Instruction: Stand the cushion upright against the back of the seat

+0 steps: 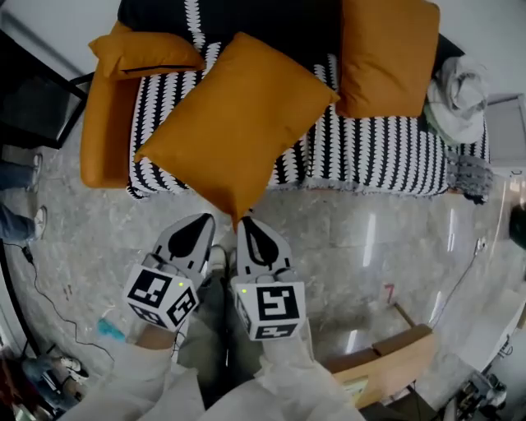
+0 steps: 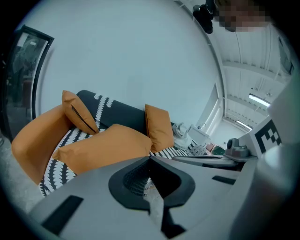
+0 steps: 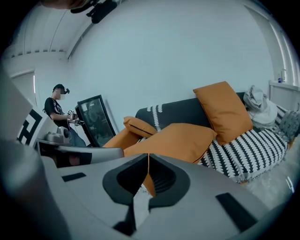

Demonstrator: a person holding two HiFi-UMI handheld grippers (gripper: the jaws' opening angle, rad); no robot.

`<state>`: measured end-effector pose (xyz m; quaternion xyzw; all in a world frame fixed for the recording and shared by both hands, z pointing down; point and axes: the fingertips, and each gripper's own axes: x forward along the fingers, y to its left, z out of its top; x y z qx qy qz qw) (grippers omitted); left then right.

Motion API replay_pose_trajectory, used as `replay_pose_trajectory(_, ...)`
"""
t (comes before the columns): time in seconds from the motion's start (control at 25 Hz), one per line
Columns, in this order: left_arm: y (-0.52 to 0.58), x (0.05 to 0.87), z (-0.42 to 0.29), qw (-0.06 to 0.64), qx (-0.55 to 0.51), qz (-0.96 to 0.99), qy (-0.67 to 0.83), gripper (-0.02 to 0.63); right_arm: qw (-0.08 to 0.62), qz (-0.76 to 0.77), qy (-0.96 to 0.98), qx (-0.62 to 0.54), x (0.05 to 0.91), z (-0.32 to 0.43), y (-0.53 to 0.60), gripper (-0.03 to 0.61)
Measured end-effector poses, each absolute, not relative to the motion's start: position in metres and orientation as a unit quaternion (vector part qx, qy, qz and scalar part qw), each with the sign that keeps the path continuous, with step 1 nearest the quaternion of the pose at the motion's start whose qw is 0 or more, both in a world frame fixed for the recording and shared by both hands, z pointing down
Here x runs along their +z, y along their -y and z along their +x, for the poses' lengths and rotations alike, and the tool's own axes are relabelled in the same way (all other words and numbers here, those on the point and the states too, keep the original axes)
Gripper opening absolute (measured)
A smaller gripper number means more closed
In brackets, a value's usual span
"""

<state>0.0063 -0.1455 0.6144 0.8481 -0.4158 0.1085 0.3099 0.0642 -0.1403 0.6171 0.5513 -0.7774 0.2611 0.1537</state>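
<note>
1. The cushion (image 1: pixel 234 123) lies flat and skewed on the striped seat (image 1: pixel 394 152). One corner pokes over the front edge toward the person, and the cushion does not yet lean on the dark backrest (image 1: pixel 271 16).
2. The right gripper (image 3: pixel 148 155) has its jaws clenched, and a sliver of orange cloth shows in the hollow behind the tips. I judge that it pinches that near corner.
3. The left gripper (image 2: pixel 150 158) is clenched too, but on nothing (only pale floor shows through its hollow). It sits just beside the same corner.
4. One pinched corner is probably a weak hold on something this soft, since the cushion would likely droop and swing. The left jaws should open and take the edge a little way along from the corner, so that two grips share the load.
5. The front edge should then be raised and tipped toward the backrest. The cushion needs turning as it goes, so that a straight side, not a point, lands on the seat.
6. The target is the bare stretch of backrest between the small cushion (image 1: pixel 144 53) on the armrest (image 1: pixel 103 140) and the upright cushion (image 1: pixel 386 53) at the right. Neither should be nudged.
7. Both grips should let go only once the cushion's weight rests on the backrest (a soft cushion may slump forward).
</note>
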Motion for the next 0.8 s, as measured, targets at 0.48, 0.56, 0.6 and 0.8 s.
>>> replay_pose_trajectory(0.48, 0.121, 0.696, 0.018, 0.334, 0.14, 0.838, 0.408, 0.008, 0.188, 0.528, 0.772, 0.3, 0.702, 0.062, 0.12, 0.015)
replay_pose_trajectory(0.56, 0.121, 0.707, 0.014, 0.328, 0.151, 0.837, 0.411, 0.008, 0.199, 0.522, 0.775, 0.295, 0.713, 0.061, 0.117, 0.015)
replay_pose_trajectory(0.6, 0.122, 0.712, 0.012, 0.329, 0.153, 0.836, 0.412, 0.008, 0.207, 0.519, 0.776, 0.293, 0.719, 0.061, 0.115, 0.015)
replay_pose_trajectory(0.8, 0.118, 0.736, 0.01, 0.337, 0.159, 0.833, 0.408, 0.008, 0.228, 0.509, 0.769, 0.312, 0.747, 0.062, 0.104, 0.018)
